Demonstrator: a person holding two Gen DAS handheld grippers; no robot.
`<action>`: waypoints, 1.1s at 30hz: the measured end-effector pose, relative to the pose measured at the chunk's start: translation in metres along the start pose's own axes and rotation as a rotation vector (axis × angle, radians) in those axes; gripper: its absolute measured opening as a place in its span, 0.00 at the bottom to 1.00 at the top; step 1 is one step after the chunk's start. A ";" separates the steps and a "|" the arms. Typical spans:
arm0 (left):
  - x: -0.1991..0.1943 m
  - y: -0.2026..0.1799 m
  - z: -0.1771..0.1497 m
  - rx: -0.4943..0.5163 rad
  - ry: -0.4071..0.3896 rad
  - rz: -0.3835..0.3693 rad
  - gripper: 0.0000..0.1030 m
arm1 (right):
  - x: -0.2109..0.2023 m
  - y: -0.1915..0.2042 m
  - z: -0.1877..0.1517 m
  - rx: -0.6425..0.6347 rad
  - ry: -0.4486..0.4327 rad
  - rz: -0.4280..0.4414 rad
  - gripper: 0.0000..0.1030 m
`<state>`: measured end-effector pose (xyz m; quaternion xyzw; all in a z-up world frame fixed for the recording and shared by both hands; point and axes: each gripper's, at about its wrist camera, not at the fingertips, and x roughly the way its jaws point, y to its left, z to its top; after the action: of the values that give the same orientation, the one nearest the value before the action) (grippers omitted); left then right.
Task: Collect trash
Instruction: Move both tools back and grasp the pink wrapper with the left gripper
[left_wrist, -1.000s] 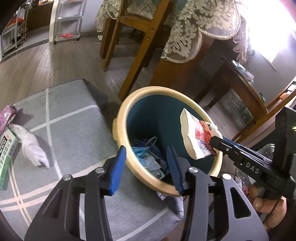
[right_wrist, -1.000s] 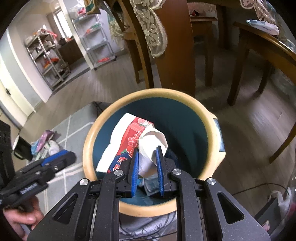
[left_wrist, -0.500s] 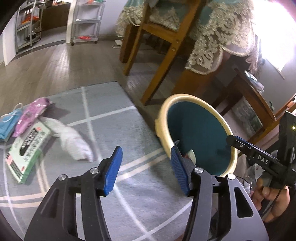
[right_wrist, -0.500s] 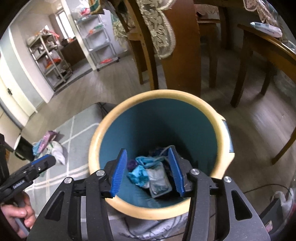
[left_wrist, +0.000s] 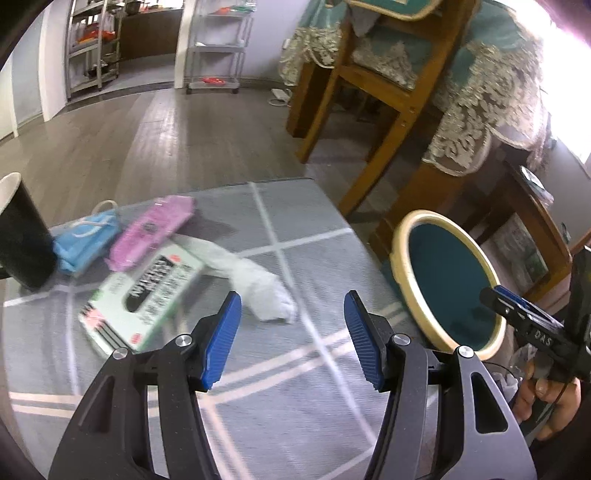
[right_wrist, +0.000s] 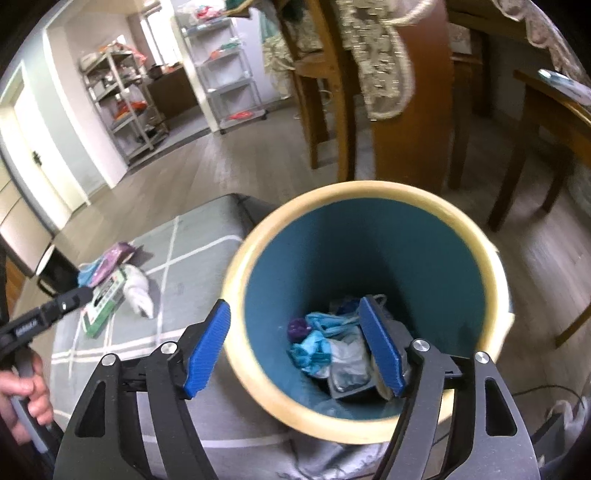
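Note:
A round bin with a cream rim (right_wrist: 369, 190) and teal inside stands beside a grey mat; several crumpled wrappers and blue scraps (right_wrist: 332, 343) lie at its bottom. My right gripper (right_wrist: 295, 347) hangs over the bin's near rim, its jaws opening with nothing between them. My left gripper (left_wrist: 291, 336) is open and empty above the mat (left_wrist: 295, 387). Ahead of it lie a white crumpled tissue (left_wrist: 258, 284), a green-and-white box (left_wrist: 144, 291), a pink packet (left_wrist: 155, 229) and a blue face mask (left_wrist: 86, 236). The bin's rim (left_wrist: 400, 266) shows at the right there.
A black paper cup (left_wrist: 20, 236) stands at the mat's left edge. Wooden chair legs (left_wrist: 376, 155) and a table with a lace cloth (left_wrist: 480, 110) rise behind the bin. Metal shelves (right_wrist: 122, 99) stand along the far wall. A hand (left_wrist: 546, 402) grips the right tool.
The red-and-white wrapper has left my right gripper and dropped into the bin as the jaws spread. My left gripper has swung left from the bin toward the litter on the mat.

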<state>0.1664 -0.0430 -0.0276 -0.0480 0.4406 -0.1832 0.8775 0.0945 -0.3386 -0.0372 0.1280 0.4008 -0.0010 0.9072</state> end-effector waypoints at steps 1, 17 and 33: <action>-0.002 0.007 0.003 -0.003 -0.001 0.016 0.56 | 0.001 0.005 0.000 -0.011 0.001 0.006 0.71; 0.029 0.092 0.046 -0.031 0.077 0.143 0.56 | 0.030 0.091 0.005 -0.196 0.084 0.173 0.73; 0.082 0.116 0.058 0.003 0.196 0.147 0.52 | 0.106 0.174 0.013 -0.380 0.190 0.282 0.73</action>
<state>0.2893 0.0303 -0.0828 0.0038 0.5265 -0.1230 0.8412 0.1936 -0.1626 -0.0654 0.0094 0.4552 0.2130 0.8645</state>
